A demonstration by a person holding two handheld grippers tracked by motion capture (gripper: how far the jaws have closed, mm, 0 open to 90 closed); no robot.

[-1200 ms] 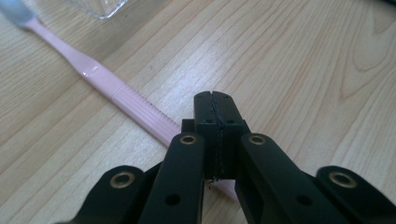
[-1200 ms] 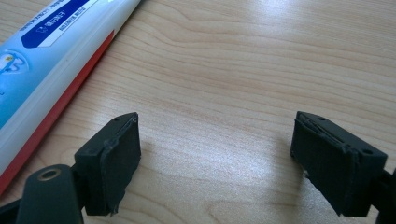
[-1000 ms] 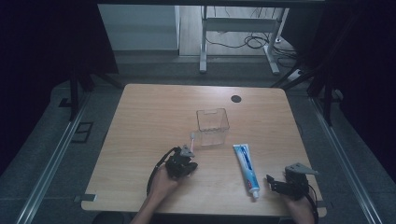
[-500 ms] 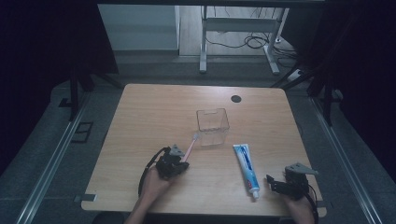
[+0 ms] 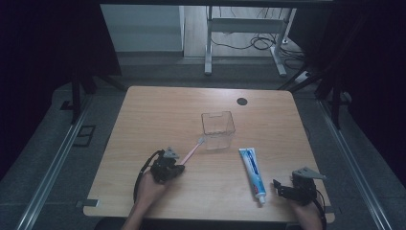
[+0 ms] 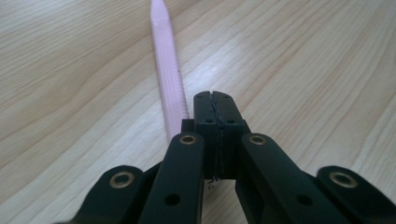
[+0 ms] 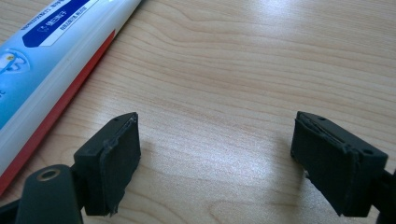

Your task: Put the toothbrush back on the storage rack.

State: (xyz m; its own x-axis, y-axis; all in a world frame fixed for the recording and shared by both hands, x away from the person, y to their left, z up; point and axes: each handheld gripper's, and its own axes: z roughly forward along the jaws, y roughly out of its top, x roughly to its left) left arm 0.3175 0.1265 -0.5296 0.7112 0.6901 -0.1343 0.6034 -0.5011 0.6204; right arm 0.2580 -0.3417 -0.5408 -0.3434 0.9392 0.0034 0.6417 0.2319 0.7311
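A pink toothbrush [image 5: 192, 150] lies flat on the wooden table [image 5: 158, 110], its head close to a clear plastic box [image 5: 218, 129]. My left gripper [image 5: 178, 167] sits at the handle end. In the left gripper view its jaws are shut tight on each other [image 6: 215, 95], and the toothbrush [image 6: 167, 79] runs along their left side, not between them. A blue and white toothpaste tube [image 5: 252, 171] lies right of the box. My right gripper [image 5: 280, 187] rests open near the front edge, with bare wood between its pads [image 7: 215, 140] and the toothpaste tube [image 7: 46, 56] to their left.
A round black cap [image 5: 242, 101] sits in the table top near the far edge. Beyond the table, a metal desk frame [image 5: 244, 28] and cables stand on the floor. Dark curtains flank both sides.
My left hand has drawn back to the left and toward the near edge, and more of the toothbrush now shows on the table. The right hand has kept still.
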